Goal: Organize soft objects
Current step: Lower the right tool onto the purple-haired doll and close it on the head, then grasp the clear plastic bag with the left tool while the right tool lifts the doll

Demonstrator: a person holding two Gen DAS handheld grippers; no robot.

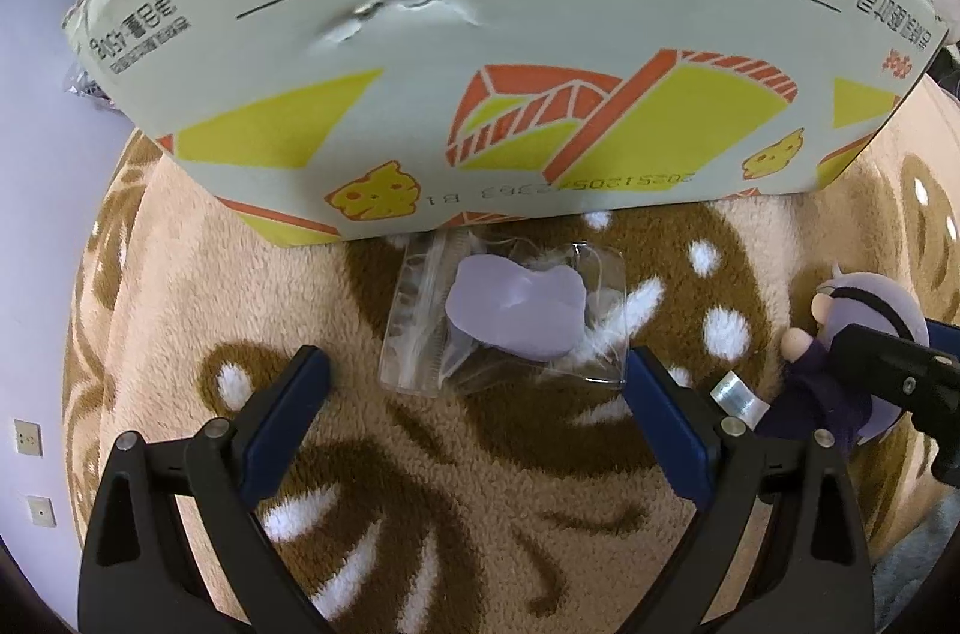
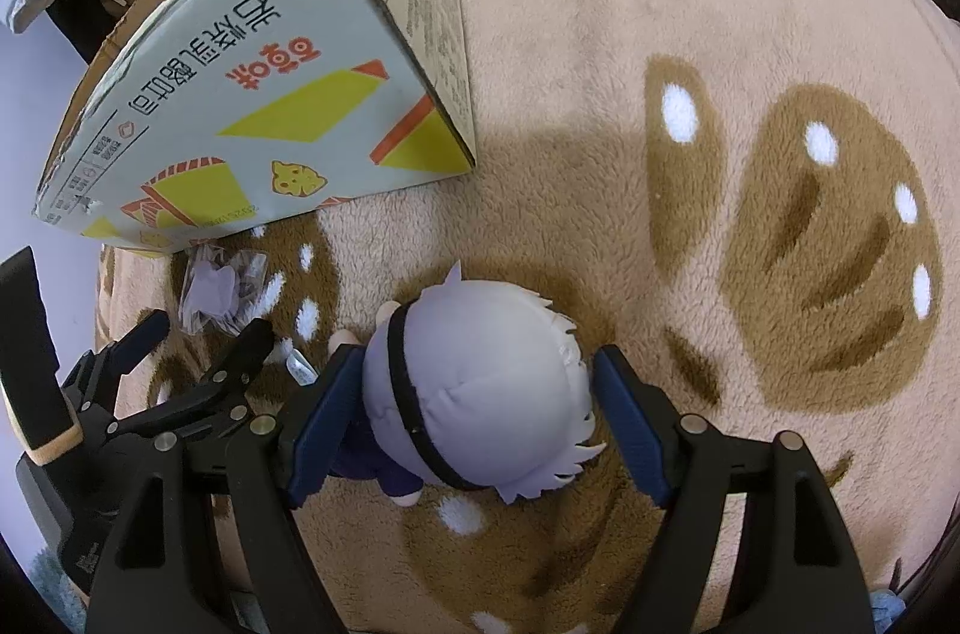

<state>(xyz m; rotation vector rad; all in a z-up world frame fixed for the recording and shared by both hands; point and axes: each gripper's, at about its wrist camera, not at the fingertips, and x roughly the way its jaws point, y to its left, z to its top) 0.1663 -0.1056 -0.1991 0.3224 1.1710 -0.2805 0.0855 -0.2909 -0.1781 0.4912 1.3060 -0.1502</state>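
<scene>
Two hand-held tongs are working a fleece blanket (image 2: 600,34) beside a cardboard box (image 1: 480,52). The right gripper (image 2: 474,397) is straddling a plush doll (image 2: 480,382), its blue pads spread wide: the left pad is touching or nearly touching the doll's head, the right pad standing just clear. The doll is lying between them, body trailing down and to the left. The left gripper (image 1: 477,385) is hanging open and empty, a clear zip bag (image 1: 504,316) holding something lilac resting just ahead of its tips, near the box. The right hand looks nearer its catch.
</scene>
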